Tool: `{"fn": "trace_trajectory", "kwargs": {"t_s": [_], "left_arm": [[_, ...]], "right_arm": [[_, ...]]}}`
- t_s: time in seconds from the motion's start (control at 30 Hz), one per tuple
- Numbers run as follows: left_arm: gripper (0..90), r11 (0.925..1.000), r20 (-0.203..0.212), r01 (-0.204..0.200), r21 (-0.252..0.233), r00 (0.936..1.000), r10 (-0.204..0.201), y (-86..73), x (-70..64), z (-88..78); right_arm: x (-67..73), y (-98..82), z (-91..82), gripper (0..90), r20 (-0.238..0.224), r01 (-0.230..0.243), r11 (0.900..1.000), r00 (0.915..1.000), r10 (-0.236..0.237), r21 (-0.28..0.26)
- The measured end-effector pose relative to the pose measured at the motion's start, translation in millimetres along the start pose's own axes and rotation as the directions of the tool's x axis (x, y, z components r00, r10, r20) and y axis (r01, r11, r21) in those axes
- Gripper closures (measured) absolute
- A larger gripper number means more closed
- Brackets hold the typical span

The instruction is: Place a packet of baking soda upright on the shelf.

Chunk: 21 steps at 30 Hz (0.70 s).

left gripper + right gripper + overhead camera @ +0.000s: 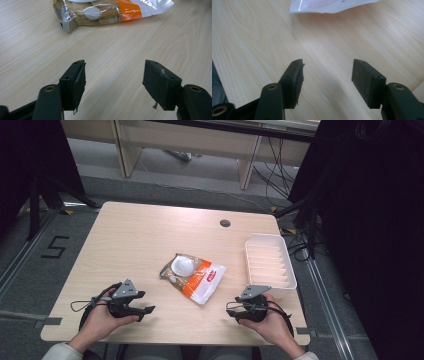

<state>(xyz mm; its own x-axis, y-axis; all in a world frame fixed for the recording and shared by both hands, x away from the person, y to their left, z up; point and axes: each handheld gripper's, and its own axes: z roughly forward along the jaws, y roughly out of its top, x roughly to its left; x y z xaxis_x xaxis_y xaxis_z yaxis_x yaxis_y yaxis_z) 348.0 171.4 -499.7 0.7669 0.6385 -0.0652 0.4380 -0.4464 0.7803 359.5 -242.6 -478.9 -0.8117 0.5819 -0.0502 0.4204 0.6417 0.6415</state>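
Contact is not yet made: both the left hand-held gripper and right hand-held gripper are held released and empty near the desk front edge, the snack bag lying between them beside the white tray, so an approach is judged to be required next.

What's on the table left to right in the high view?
Left hand-held gripper → snack bag → right hand-held gripper → white ridged tray. Both sets of jaws stand open with nothing between them.
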Motion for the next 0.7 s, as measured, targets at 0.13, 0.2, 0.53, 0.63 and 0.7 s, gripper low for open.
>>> {"fn": "trace_trajectory", "kwargs": {"t_s": [0.13,0.2,0.53,0.63,0.7], "left_arm": [[33.9,0.9998,-0.013,-0.020,-0.004,0.9997,0.020,2.0,-2.8,2.8],[33.6,0.9994,-0.021,-0.036,0.003,0.9991,0.036,3.3,-4.4,4.0],[33.3,0.9990,-0.011,-0.045,-0.008,0.9990,0.044,4.6,-5.9,7.2],[33.4,0.9986,0.000,-0.052,-0.007,0.9986,0.052,5.1,-6.1,6.8],[33.4,0.9977,0.005,-0.068,-0.004,0.9976,0.068,5.5,-5.4,6.7]], "right_arm": [[3.0,0.9,2.3,46.7,-0.001,0.041,0.999,0.9992,-0.041,0.031],[4.0,1.7,3.6,47.6,0.000,0.041,0.998,0.9992,-0.041,0.042],[-1.2,6.3,4.2,52.9,0.060,0.128,0.990,0.9895,-0.131,0.060],[-6.9,8.0,6.0,51.3,0.081,0.167,0.984,0.9817,-0.172,0.067],[-4.2,11.7,8.5,47.7,0.076,0.141,0.988,0.9863,-0.146,0.069]]}}
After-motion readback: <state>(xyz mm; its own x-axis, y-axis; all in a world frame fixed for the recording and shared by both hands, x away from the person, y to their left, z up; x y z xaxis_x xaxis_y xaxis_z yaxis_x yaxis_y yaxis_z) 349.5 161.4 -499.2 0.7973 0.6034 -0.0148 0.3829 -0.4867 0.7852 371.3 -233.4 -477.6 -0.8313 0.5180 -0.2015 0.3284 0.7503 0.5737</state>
